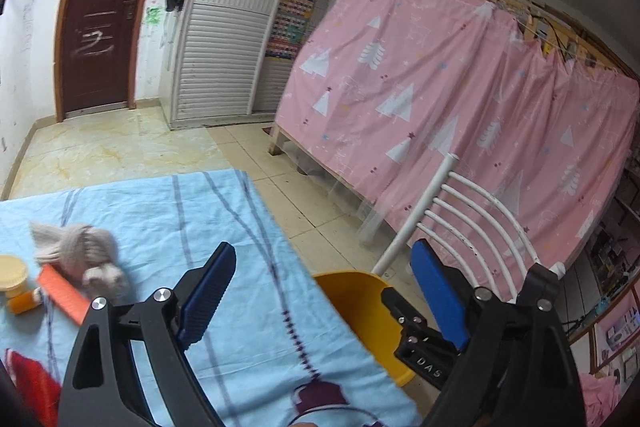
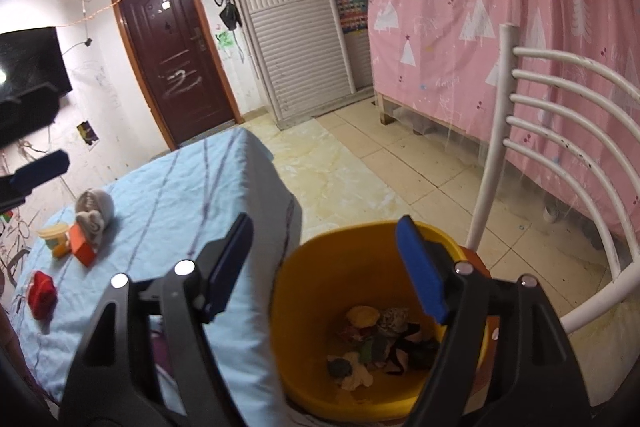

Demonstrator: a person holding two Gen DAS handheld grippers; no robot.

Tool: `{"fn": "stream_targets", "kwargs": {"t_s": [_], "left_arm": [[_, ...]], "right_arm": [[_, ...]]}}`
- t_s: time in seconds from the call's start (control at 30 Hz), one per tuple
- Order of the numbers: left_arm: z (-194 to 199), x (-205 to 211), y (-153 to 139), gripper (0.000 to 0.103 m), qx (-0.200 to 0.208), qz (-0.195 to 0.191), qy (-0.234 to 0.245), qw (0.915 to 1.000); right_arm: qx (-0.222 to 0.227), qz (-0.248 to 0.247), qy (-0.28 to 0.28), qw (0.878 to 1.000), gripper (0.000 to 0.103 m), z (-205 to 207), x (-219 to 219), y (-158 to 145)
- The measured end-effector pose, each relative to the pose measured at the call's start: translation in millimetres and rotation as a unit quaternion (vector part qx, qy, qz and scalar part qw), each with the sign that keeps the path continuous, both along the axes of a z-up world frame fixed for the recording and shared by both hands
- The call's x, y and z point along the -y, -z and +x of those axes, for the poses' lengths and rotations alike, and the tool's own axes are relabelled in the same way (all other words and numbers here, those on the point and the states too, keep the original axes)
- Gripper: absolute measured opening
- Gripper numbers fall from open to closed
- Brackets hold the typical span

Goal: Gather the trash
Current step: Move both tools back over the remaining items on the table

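Note:
A yellow bucket (image 2: 296,267) stands on the floor at the table's right edge, holding several crumpled scraps (image 2: 380,343). My right gripper (image 2: 324,227) hovers over its rim, open and empty. My left gripper (image 1: 322,255) is open too, with nothing between its fingers, above the blue cloth's edge and the bucket (image 1: 360,303). On the blue-clothed table (image 1: 160,211) lie a beige knitted bundle (image 1: 76,251), an orange box (image 1: 62,293), a yellow-lidded tub (image 1: 12,273) and a red crumpled piece (image 2: 42,293), all to the left of both grippers.
A white metal chair (image 2: 560,107) stands right of the bucket, in front of a bed draped with a pink curtain (image 1: 440,87). Beyond the table are tiled floor, a louvred wardrobe (image 1: 228,27) and a dark brown door (image 1: 100,19).

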State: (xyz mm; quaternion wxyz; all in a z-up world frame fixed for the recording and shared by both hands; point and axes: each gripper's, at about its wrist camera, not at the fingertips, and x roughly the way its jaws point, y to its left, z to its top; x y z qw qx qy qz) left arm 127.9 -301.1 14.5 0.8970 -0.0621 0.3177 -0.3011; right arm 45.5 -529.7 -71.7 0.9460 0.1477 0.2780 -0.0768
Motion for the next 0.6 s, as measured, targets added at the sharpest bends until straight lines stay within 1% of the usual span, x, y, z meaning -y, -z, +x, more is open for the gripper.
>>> {"fn": "stream_targets", "kwargs": {"t_s": [0.17, 0.23, 0.4, 0.47, 0.6], "left_arm": [[-2.2, -36.5, -3.8, 0.085, -0.001, -0.003, -0.031, 0.9995], [-2.0, -50.5, -4.6, 0.085, 0.0, 0.007, -0.051, 0.9987], [-1.1, -78.4, -5.0, 0.085, -0.004, 0.023, -0.078, 0.9967], [-1.8, -91.2, -5.5, 0.086, -0.002, 0.03, -0.089, 0.9956], [-2.9, -116.6, -3.7, 0.087, -0.002, 0.045, -0.108, 0.9932]], "right_arm": [[0.006, -0.003, -0.018, 1.0, 0.072, 7.0, -23.9, -8.3], [0.009, -0.004, -0.025, 1.0, 0.072, 9.4, -32.3, -11.1], [0.013, -0.012, -0.047, 0.999, 0.072, 16.9, -56.0, -19.7], [0.014, -0.015, -0.057, 0.998, 0.077, 20.0, -66.8, -22.9], [0.018, -0.024, -0.076, 0.997, 0.079, 25.2, -86.6, -30.2]]}}
